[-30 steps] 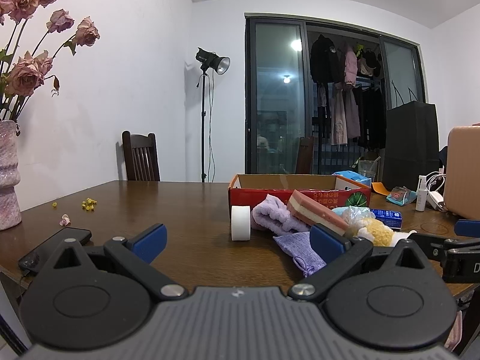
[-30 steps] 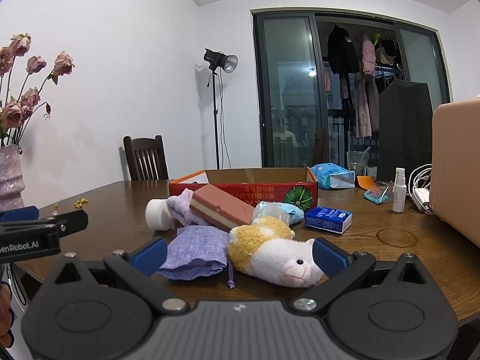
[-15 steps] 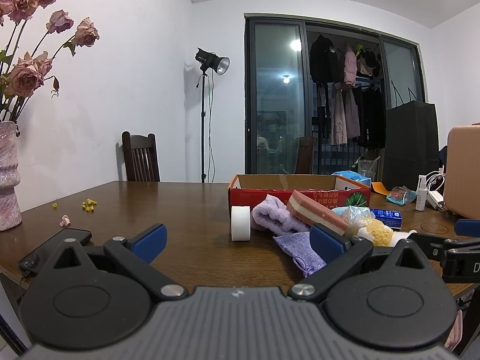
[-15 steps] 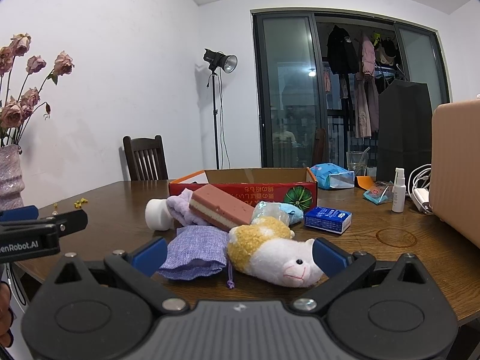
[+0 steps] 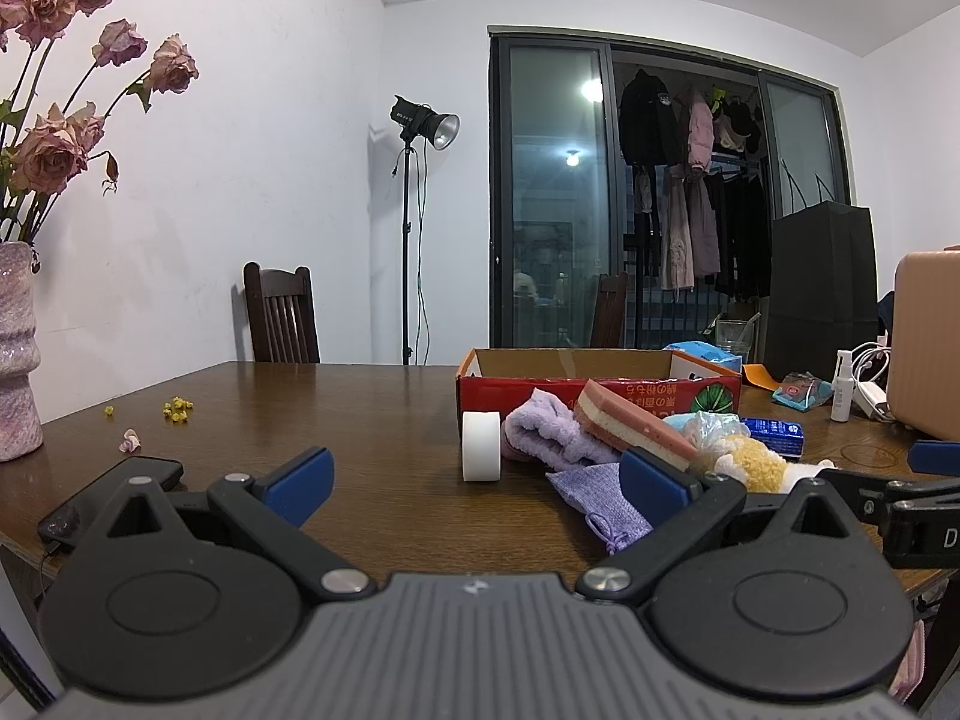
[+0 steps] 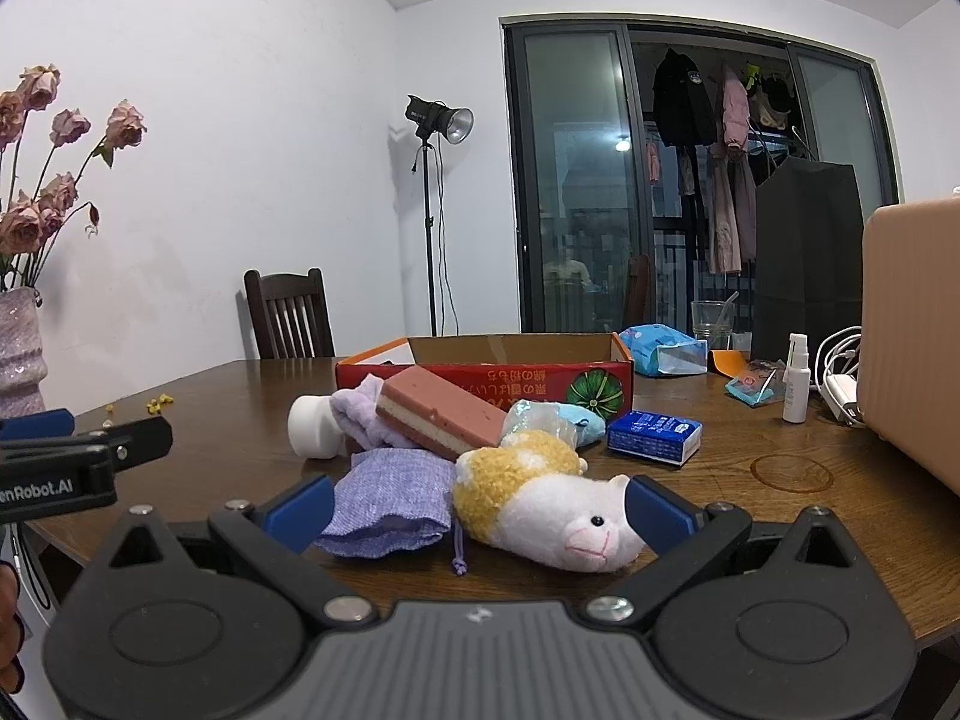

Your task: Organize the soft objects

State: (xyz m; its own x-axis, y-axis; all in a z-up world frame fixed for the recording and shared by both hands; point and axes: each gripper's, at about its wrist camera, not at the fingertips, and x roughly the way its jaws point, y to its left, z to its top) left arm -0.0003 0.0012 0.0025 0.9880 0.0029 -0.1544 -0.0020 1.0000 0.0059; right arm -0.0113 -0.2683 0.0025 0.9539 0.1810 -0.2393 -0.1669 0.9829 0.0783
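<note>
Brown wood makes up the table (image 6: 750,516), and the soft things lie in a loose heap near its front edge, just before a red box (image 6: 498,372) that stands open-topped further back.

A plush (image 6: 540,504) with a yellow woolly body and a white face lies on its side at the front of the heap, its snout toward the right. Touching its back end is a purple pouch (image 6: 390,498), flat on the table with a drawstring trailing off its near corner. Behind these, a pink sponge (image 6: 444,411) with a pale middle layer rests tilted on a lilac cloth (image 6: 354,414); a white roll (image 6: 312,426) stands beside the cloth on the left. A crinkled bag (image 6: 540,417) sits between the sponge and a blue packet (image 6: 654,435).

The right gripper (image 6: 478,510) hangs low at the front edge, its jaws spread wide and holding nothing; the plush and pouch sit in the gap between the blue pads (image 6: 657,513) as seen from its camera, though contact cannot be told. The left gripper (image 5: 477,483) is off to the left of the heap, jaws equally wide and holding nothing, with the roll (image 5: 481,446) ahead of it.

A phone (image 5: 111,495) lies at the front left edge. A vase (image 5: 18,354) of dried roses stands on the left edge, with petals (image 5: 174,408) scattered on the wood behind it. A spray bottle (image 6: 795,378) stands near the right edge.
</note>
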